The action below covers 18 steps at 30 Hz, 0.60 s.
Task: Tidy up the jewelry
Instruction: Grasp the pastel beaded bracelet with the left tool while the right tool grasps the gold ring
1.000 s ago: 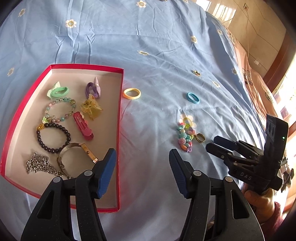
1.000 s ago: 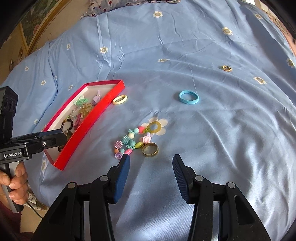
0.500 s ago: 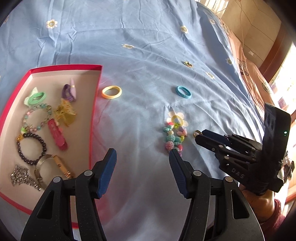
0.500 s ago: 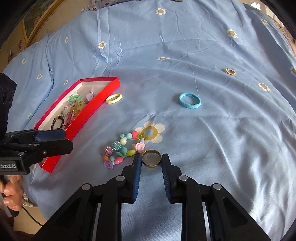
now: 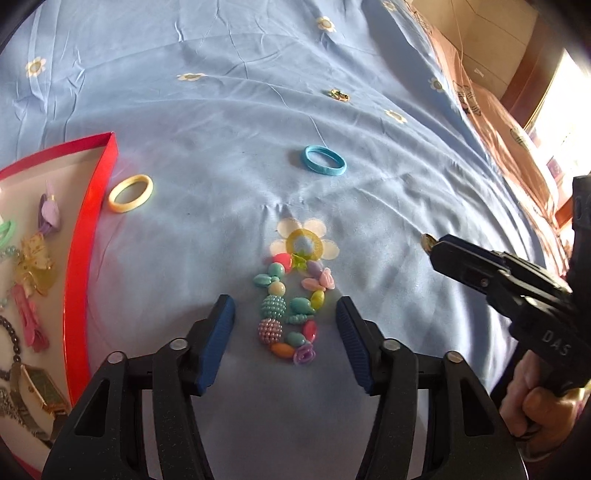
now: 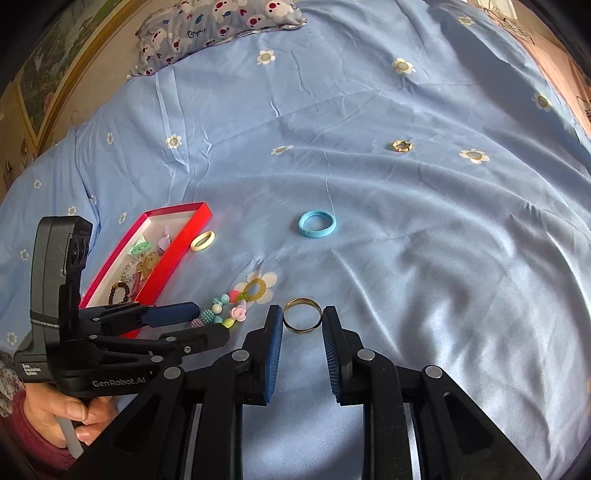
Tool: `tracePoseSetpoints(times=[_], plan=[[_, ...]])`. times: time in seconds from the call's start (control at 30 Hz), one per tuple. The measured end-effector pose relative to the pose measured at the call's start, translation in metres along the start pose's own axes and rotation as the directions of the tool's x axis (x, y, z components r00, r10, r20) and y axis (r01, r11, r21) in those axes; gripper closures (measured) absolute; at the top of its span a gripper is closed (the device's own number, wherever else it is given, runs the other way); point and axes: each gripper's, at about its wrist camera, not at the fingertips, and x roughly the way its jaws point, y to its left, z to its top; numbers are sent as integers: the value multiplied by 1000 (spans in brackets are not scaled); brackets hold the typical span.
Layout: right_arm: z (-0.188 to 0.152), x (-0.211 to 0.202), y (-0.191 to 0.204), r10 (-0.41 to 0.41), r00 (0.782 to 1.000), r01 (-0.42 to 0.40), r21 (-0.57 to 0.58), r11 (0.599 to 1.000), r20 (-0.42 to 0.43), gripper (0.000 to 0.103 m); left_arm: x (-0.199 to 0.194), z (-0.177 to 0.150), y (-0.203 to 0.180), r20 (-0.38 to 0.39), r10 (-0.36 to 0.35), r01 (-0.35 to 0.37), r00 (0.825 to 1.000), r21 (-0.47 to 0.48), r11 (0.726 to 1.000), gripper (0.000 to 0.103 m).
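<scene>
My right gripper (image 6: 302, 320) is shut on a gold ring (image 6: 302, 320), holding it by its sides above the blue bedsheet; the ring's edge shows at its tip in the left wrist view (image 5: 427, 242). My left gripper (image 5: 283, 321) is open and empty, its fingers on either side of a colourful bead bracelet (image 5: 291, 314), which also shows in the right wrist view (image 6: 221, 314). The red box (image 5: 79, 280) at the left holds several pieces of jewelry. A yellow ring (image 5: 130, 193) lies just outside it. A blue hair tie (image 5: 324, 164) lies farther back.
A small gold and green ring (image 6: 401, 146) lies far back on the sheet. A patterned pillow (image 6: 221, 26) is at the head of the bed. The bed's right edge and a pink cover (image 5: 491, 110) are on the right.
My right gripper closed on the gold ring and lifted it off the sheet. My left gripper moved right from the red box to straddle the bead bracelet.
</scene>
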Motion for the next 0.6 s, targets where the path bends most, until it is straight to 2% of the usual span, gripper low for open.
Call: tracePoseSetpoints(times=[0.03, 0.1, 0.17, 0.23, 0.6], plan=[[0, 0, 0, 0, 1000, 0, 2, 1000, 0, 81, 1, 0, 0, 2, 13, -13, 1000, 8, 1000, 69], [-1, 0, 0, 1, 1000, -1, 7, 1000, 0, 81, 0, 1, 1, 3, 2, -2, 1000, 10, 1000, 82], [-2, -1, 0, 5, 1000, -5, 12, 1000, 2, 81, -2, 1, 6, 6, -17, 17, 1000, 0, 1000, 83], [-2, -1, 2, 10, 1000, -10, 11, 1000, 2, 81, -7, -1, 9, 14, -29, 29, 999, -13, 999, 92], [-1, -6, 28, 48, 999, -47, -30, 998, 18, 81, -53, -17, 26, 111, -47, 58, 993, -93, 994, 92]])
